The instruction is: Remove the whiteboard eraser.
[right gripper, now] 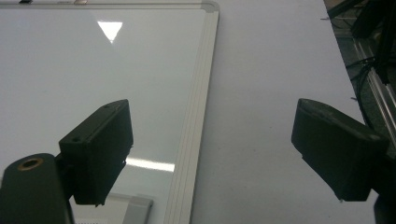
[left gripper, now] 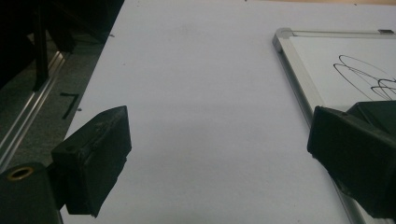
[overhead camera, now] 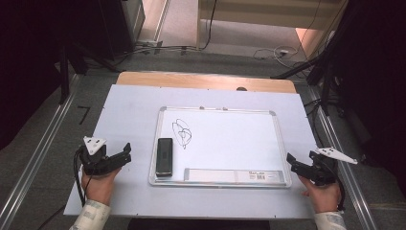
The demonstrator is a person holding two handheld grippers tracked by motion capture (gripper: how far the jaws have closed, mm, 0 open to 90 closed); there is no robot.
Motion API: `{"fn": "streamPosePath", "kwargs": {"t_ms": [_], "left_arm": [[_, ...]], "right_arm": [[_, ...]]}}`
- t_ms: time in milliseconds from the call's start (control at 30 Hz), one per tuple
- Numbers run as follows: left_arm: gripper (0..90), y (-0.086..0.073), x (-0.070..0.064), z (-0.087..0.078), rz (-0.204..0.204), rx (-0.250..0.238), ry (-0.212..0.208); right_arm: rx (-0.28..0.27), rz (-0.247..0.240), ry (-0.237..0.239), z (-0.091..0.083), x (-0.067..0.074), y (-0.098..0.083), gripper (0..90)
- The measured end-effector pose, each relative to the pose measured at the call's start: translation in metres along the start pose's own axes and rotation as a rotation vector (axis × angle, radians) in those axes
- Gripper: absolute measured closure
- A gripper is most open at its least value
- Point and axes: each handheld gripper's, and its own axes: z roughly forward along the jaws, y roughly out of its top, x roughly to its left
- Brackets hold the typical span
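Table (overhead camera: pixel 124 120) with a pale lilac-white top; a wooden strip (overhead camera: pixel 206 79) shows along the far edge. A whiteboard (overhead camera: pixel 230 139) in a silver frame lies flat at the middle of the table, long sides parallel to the near edge, a bare margin of tabletop all round. Black scribble (overhead camera: pixel 182 132) on the board's left half. A black eraser (overhead camera: pixel 164 156) lies on the board near its left frame, towards the near left corner. A grey tray strip (overhead camera: pixel 234 175) runs along the board's near edge.
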Motion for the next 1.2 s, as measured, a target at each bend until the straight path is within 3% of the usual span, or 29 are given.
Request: {"fn": "streamPosePath", "kwargs": {"t_ms": [200,333,1200], "left_arm": [[6.6,0.0,-0.001,0.001,0.004,0.014,0.011],[6.7,-0.001,-0.003,0.0,-0.013,0.021,-0.007],[6.7,-0.001,-0.028,0.0,0.037,0.022,-0.028]], "right_arm": [[0.002,0.0,-0.002,0.0,0.0,0.0,11.5],[0.005,0.0,-0.001,0.0,0.0,0.0,11.5],[0.01,-0.001,0.002,0.001,0.001,0.0,11.7]]}}
